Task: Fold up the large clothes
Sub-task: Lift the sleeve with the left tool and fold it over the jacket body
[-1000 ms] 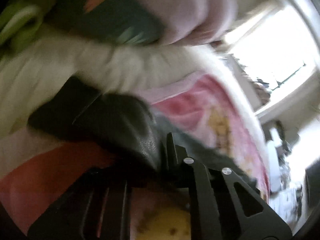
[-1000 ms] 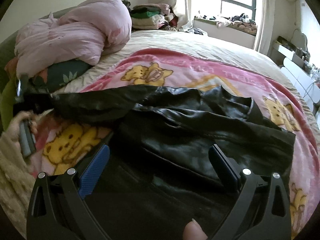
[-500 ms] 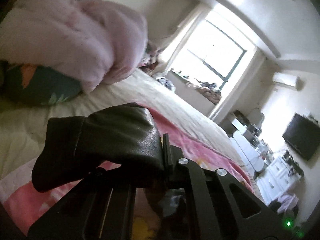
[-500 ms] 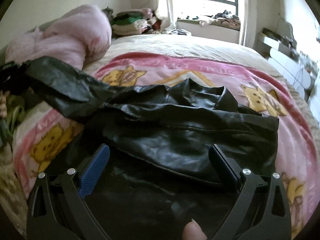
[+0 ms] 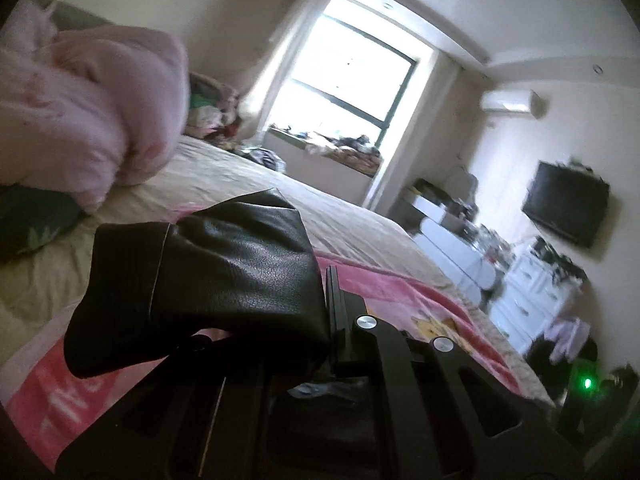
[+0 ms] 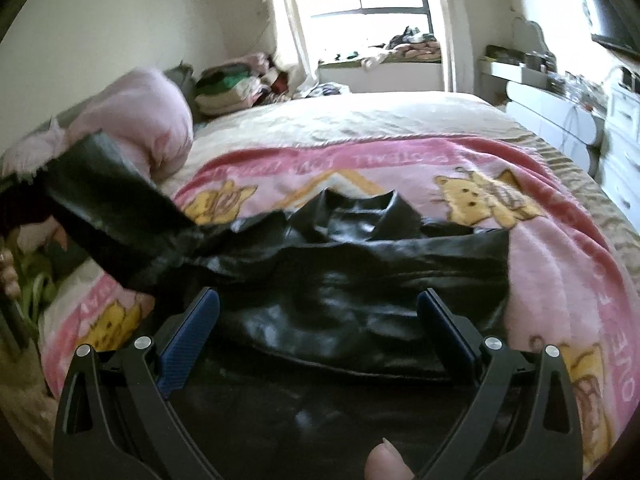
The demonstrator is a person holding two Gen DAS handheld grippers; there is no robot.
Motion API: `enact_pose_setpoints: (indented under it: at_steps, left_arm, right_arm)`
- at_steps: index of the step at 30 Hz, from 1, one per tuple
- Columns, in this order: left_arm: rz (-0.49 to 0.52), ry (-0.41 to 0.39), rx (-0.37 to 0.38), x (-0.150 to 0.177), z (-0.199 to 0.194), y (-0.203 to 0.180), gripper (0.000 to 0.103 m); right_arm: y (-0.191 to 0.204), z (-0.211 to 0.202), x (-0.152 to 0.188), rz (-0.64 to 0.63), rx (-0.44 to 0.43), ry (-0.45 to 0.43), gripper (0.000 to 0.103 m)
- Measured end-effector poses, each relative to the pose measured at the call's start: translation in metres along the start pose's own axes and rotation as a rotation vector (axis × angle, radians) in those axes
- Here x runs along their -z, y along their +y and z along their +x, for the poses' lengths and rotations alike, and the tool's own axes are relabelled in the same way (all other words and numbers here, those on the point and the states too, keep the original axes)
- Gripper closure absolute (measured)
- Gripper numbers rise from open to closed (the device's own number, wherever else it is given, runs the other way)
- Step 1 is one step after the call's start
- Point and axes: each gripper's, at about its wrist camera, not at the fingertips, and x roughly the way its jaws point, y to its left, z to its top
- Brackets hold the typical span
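A: Jacket [image 6: 352,280] — black, leather-like, glossy with a fine pebbled grain. Where does it lie?

B: On the pink fleece blanket [image 6: 552,264] printed with yellow cartoon bears, spread over the bed [image 6: 360,116]. Its body is rumpled flat in the middle, creased collar points sticking up at the far edge.

A: And at the left?

B: One sleeve [image 6: 112,216] is lifted off the blanket, stretched up and left as a long wrinkled tube. The left tongs [image 5: 316,320] are clamped on its cuff [image 5: 208,276]; in the left wrist view the leather bunches into a soft folded wedge, with a ribbed matte band hanging over the near side.

A: Behind it?

B: A puffy pale-pink quilt [image 6: 148,128], rolled into a rounded heap at the far left of the bed, beside a stack of folded clothes [image 6: 228,88].

A: The right tongs?

B: The right tongs [image 6: 318,344] stand wide apart, holding nothing, low over the near part of the jacket. The fingers are flat black bars with blue ridged pads [image 6: 192,336]. I cannot tell whether they touch the leather.

A: Farther right?

B: White glossy drawers [image 6: 616,148] along the wall, cluttered on top.
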Motion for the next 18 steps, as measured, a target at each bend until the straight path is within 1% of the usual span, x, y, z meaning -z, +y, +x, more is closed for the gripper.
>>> enact_pose_setpoints:
  at_steps: [3, 5, 11, 14, 18]
  left_arm:
    - [0.052, 0.017, 0.049, 0.005, 0.011, -0.021, 0.103]
    - [0.073, 0.04, 0.095, 0.009, 0.023, -0.033, 0.103]
    - [0.171, 0.086, 0.162, 0.026, 0.05, -0.069, 0.103]
    - [0.224, 0.125, 0.194, 0.042, 0.064, -0.089, 0.103]
    - [0.337, 0.211, 0.225, 0.074, 0.083, -0.116, 0.102]
  right_arm:
    - [-0.012, -0.01, -0.006, 0.031, 0.006, -0.032, 0.005]
    - [-0.02, -0.016, -0.008, 0.047, 0.016, -0.048, 0.005]
    - [-0.046, -0.03, -0.013, 0.107, 0.044, -0.08, 0.005]
    - [-0.059, -0.037, -0.015, 0.134, 0.064, -0.098, 0.005]
    - [-0.075, -0.046, -0.015, 0.18, 0.072, -0.117, 0.005]
